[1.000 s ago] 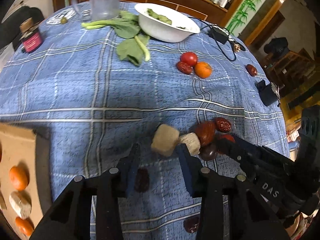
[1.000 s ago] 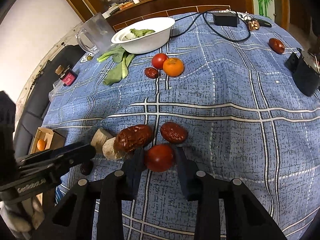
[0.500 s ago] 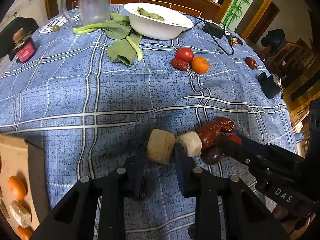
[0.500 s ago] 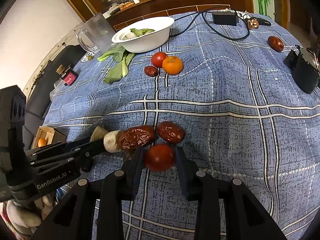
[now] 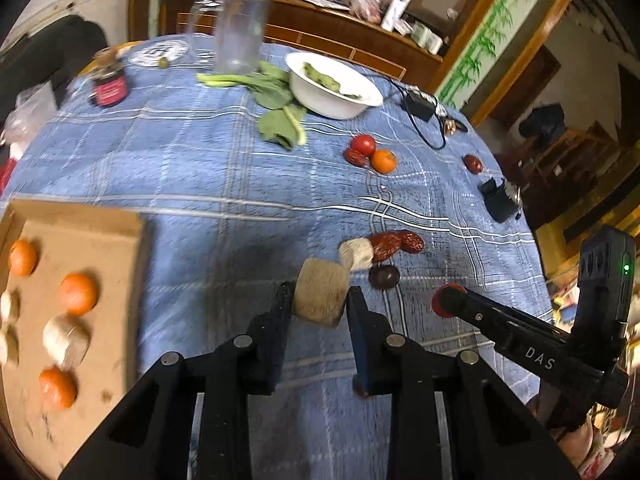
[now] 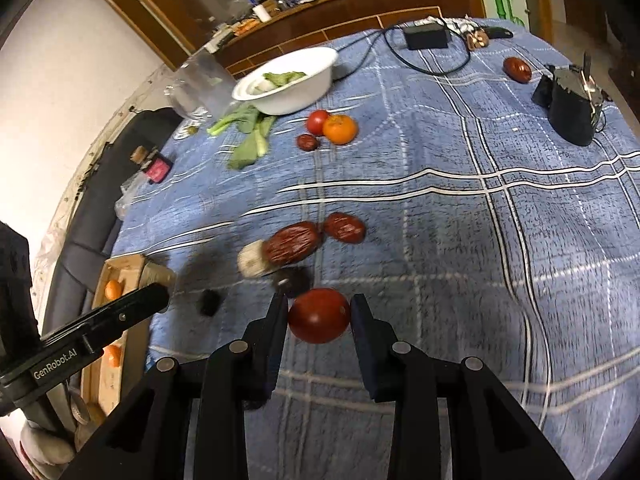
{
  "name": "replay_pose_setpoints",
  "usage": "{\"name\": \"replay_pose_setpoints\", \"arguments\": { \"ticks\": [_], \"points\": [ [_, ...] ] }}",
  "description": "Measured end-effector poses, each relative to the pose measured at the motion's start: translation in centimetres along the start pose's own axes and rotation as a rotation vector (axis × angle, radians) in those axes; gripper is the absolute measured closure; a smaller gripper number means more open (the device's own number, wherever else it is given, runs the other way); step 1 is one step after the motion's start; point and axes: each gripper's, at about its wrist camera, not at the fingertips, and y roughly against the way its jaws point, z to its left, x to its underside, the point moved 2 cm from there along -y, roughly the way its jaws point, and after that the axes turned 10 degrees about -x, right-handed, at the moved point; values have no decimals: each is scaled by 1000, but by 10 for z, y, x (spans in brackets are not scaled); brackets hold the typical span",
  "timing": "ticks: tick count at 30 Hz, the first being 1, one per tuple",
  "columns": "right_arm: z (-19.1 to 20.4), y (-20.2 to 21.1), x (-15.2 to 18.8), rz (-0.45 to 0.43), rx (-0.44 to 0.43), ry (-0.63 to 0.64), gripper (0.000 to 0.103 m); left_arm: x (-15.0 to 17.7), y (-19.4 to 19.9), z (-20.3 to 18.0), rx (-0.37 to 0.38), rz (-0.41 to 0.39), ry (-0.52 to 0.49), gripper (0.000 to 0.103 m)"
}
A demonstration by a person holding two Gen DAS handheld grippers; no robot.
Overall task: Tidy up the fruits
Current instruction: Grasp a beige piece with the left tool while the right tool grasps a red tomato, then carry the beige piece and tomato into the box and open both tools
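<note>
My left gripper (image 5: pixel 318 306) is shut on a tan cylindrical chunk (image 5: pixel 320 298), held above the blue checked cloth. My right gripper (image 6: pixel 319 316) is shut on a red tomato (image 6: pixel 319 315), also lifted off the cloth. On the cloth past both lie a pale chunk (image 5: pixel 356 253) (image 6: pixel 250 259), two red dates (image 5: pixel 394 242) (image 6: pixel 294 242) and a dark round fruit (image 5: pixel 383 277). A cardboard tray (image 5: pixel 92 236) at the left holds several oranges (image 5: pixel 78 294) and pale chunks (image 5: pixel 66 340). Farther off sit a tomato, an orange (image 6: pixel 340 129) and a date together.
A white bowl (image 5: pixel 336 96) of greens, loose leaves (image 5: pixel 276 120), a clear jug (image 5: pixel 238 36) and a small pink-labelled jar (image 5: pixel 108 88) stand at the far side. A black charger with cable (image 6: pixel 426 36), a lone date (image 6: pixel 517 69) and a black object (image 6: pixel 572 108) lie to the right.
The left gripper closed on the tan chunk and lifted it leftward toward the tray. The right gripper rose with the tomato, away from the dates.
</note>
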Motion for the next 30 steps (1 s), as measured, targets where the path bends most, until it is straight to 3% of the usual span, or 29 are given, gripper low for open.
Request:
{"name": "replay_pose_setpoints", "arguments": {
  "ticks": [9,14,19,30],
  "points": [
    [79,-5,17,19,-56,102,68,37,45,93,-81,-9,129,76],
    [136,-28,33,77,-110,176,68,58,61,154,-186,-5,176,76],
    [187,-57,54,148,-156,257,68,74,68,203,-239,19,218,76],
    [250,-123,104,273,-182,353,68,90,51,247,-270,110,198,76]
  ]
}}
